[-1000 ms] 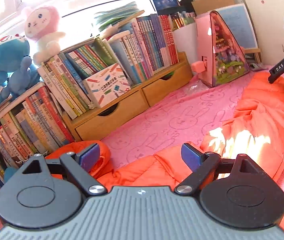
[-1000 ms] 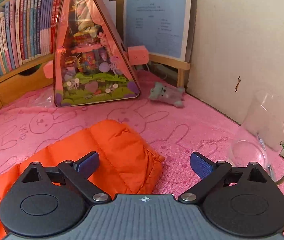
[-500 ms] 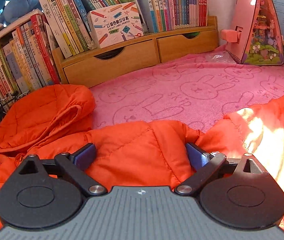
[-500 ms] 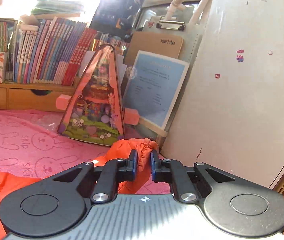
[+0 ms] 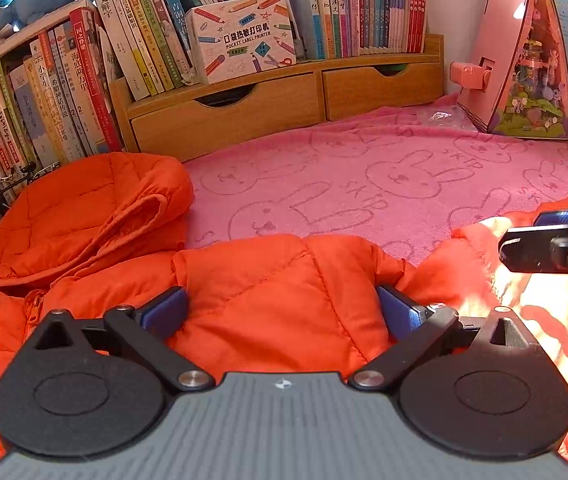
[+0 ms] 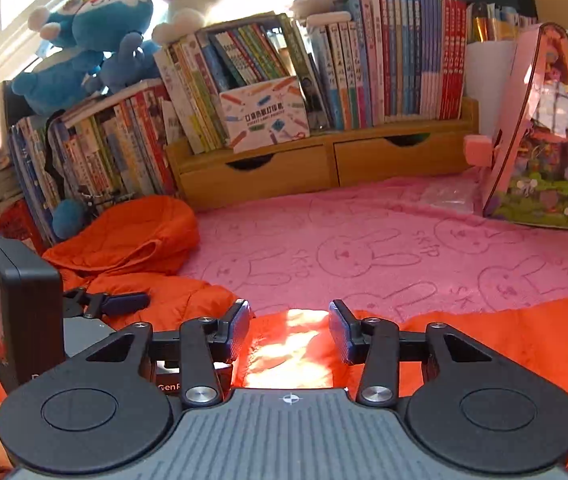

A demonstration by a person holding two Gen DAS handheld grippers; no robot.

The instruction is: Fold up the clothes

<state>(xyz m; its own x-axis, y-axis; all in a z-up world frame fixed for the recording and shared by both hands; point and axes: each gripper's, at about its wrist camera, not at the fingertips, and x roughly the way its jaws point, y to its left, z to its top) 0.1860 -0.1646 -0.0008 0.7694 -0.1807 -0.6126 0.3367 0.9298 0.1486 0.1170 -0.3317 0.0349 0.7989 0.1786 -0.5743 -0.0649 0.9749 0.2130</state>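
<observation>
Fuzzy pink blanket [image 5: 324, 168], puffy quilted orange jacket [image 5: 275, 292]

We see the orange quilted puffer jacket [image 5: 267, 292], smooth cloth with slight sheen; pink bunny-print terry blanket [image 5: 344, 184], matt and nubby; light wooden drawer shelf [image 6: 324, 164], smooth; matt black plastic left gripper [image 5: 279, 312], ribbed grey body.

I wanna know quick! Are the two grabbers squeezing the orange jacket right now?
Left gripper: open, its fingers straddling a puffy fold of the orange jacket, not squeezing.
Right gripper: open, holding nothing, above the jacket.
</observation>
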